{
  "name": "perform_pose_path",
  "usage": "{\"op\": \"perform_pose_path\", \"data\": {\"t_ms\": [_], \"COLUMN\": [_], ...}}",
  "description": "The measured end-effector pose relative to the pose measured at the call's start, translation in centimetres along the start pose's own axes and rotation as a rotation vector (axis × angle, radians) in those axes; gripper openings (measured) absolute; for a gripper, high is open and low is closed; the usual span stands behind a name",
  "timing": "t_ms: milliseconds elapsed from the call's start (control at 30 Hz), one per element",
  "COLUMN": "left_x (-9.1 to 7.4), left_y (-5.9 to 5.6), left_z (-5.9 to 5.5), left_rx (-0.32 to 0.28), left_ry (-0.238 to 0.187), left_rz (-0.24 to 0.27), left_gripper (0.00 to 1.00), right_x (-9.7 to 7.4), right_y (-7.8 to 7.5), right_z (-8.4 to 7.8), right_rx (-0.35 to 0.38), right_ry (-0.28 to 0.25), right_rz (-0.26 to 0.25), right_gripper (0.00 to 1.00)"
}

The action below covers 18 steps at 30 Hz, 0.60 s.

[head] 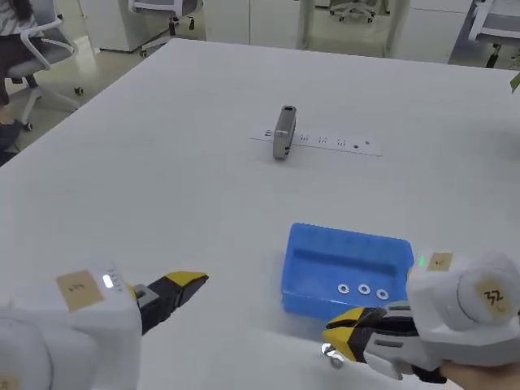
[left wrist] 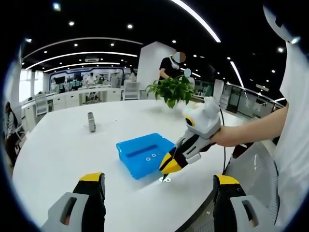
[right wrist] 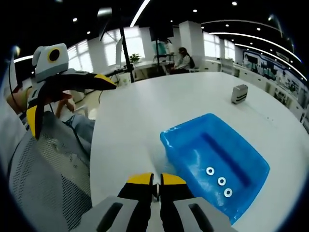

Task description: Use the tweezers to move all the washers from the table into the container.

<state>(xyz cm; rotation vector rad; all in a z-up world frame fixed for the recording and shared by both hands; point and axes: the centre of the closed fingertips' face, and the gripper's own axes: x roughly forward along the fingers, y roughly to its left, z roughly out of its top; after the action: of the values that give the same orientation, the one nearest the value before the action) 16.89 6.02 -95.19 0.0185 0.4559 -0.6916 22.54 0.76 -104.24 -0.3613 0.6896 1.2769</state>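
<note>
**Three washers in the blue container, one on the table under the right gripper**

The blue container [head: 345, 264] sits on the white table [head: 162, 162], with three washers [head: 363, 289] in a row on its floor. The right gripper [head: 335, 331] hangs just beside the container's near edge. Its jaws are pinched almost together on a thin sliver that looks like the tweezers [right wrist: 155, 191]. Directly beneath its tips a single washer [left wrist: 165, 180] lies on the table, outside the container. I cannot tell whether the tweezers touch it. The left gripper [left wrist: 159, 182] is held well apart from the container, off to the side, its jaws spread wide and holding nothing. Farther back, a small grey box [head: 284, 132] stands on a flat power strip [head: 325, 140].
</note>
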Motion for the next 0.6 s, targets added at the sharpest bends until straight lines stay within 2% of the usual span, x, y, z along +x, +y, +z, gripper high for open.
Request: {"op": "perform_pose_path", "data": {"t_ms": [67,133,233,267,433,533,600], "left_x": [0.0,0.1,0.2,0.3,0.5,0.8,1.1], "left_y": [-0.1,-0.1,-0.2,-0.2,-0.6,-1.4,-2.0], "left_z": [0.1,0.0,0.1,0.1,1.0,1.3,1.3], "left_rx": [-0.002,-0.004,-0.002,-0.002,0.018,0.054,0.073], "left_ry": [-0.005,-0.007,-0.011,-0.012,-0.027,-0.019,-0.006], "left_rz": [-0.002,-0.004,-0.013,-0.020,-0.071,-0.124,-0.163], "left_gripper": [0.95,0.95,0.94,0.92,0.76,0.63,0.55], "right_x": [-0.1,-0.2,-0.2,-0.2,-0.7,-1.1,-1.3], "right_y": [0.0,-0.1,0.5,0.8,2.6,4.3,5.1], "right_z": [-0.2,-0.6,-0.7,-0.7,-0.3,-0.6,-0.9], "right_rx": [0.002,-0.046,-0.116,-0.116,-0.153,-0.246,-0.273], "right_ry": [0.037,0.094,0.134,0.135,0.117,0.133,0.144], "right_rz": [0.001,0.004,0.029,0.035,0.092,0.124,0.130], "right_gripper": [0.01,0.02,0.02,0.02,0.02,0.02,0.02]}}
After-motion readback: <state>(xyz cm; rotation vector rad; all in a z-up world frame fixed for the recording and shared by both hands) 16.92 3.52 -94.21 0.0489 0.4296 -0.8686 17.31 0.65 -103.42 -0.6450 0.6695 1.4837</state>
